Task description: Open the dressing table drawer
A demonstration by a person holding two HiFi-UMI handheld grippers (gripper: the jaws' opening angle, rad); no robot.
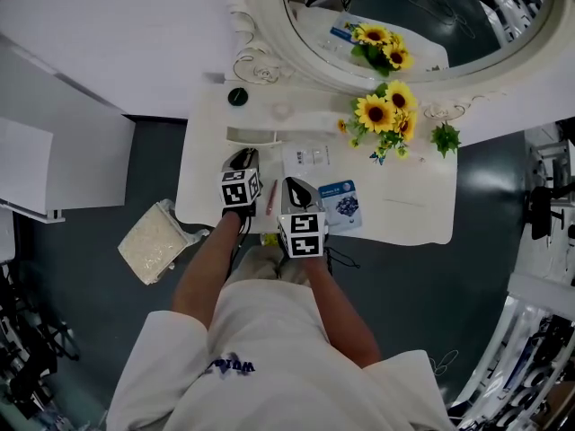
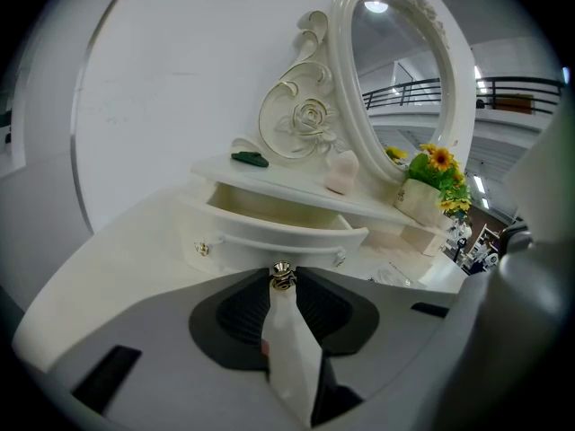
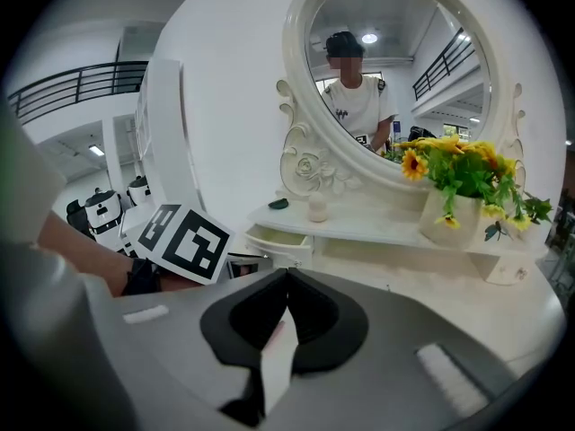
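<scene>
Lab-like hall, mezzanine railing (image 3: 72, 92), equipment racks (image 1: 539, 330); dressing table (image 1: 413, 215) staged against white partition (image 1: 117, 34)

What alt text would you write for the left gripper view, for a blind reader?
The left gripper pinches the small metal knob of a white curved drawer, which stands open. Behind it are an ornate oval mirror and a pot of sunflowers.

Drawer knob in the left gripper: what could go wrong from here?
1. The left gripper pinches the tiny metal knob only at its jaw tips, so it might slip off.
2. The drawer already stands well out; a longer pull might bring it right out and drop it.
3. A jerk might shake the small bottle and the sunflower vase on the shelf above.
</scene>
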